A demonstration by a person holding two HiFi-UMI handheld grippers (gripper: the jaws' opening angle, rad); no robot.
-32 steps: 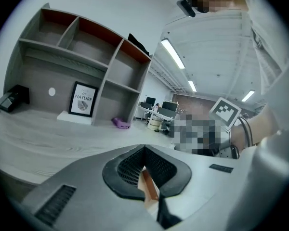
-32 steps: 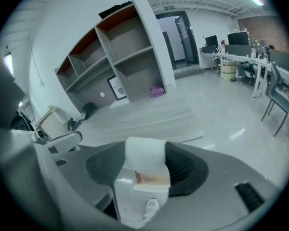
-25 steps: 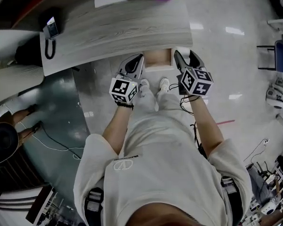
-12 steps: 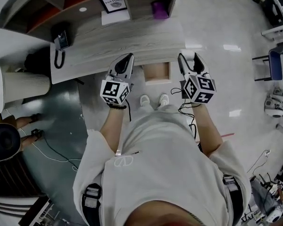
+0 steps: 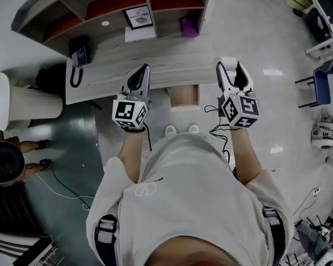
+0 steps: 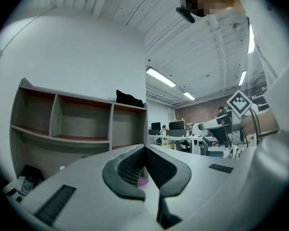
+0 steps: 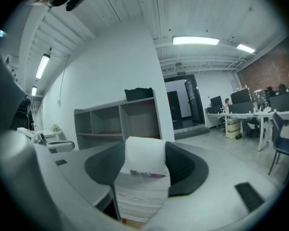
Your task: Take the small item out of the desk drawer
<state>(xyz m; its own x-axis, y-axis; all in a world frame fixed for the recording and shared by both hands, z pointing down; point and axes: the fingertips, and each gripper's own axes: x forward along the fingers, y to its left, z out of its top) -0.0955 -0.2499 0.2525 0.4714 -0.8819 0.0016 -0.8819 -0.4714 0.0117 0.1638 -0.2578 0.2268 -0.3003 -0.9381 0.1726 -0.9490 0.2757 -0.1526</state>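
The right tool [image 5: 229, 66] is clenching the small white item [image 7: 143, 161] — a packet with a thin purple strip across it — its jaws standing wide, with the dark pads pressing on both sides. The item is sitting right at the jaw tips, hanging by the right front corner of the grey wood-grain table [image 5: 155, 65]. It is well clear of the open drawer [image 5: 184, 97], which is lying lower down between the two tools. The left tool [image 5: 145, 68] is hovering over the table's front edge on the drawer's other side — jaws closed tip to tip, gripping nothing.
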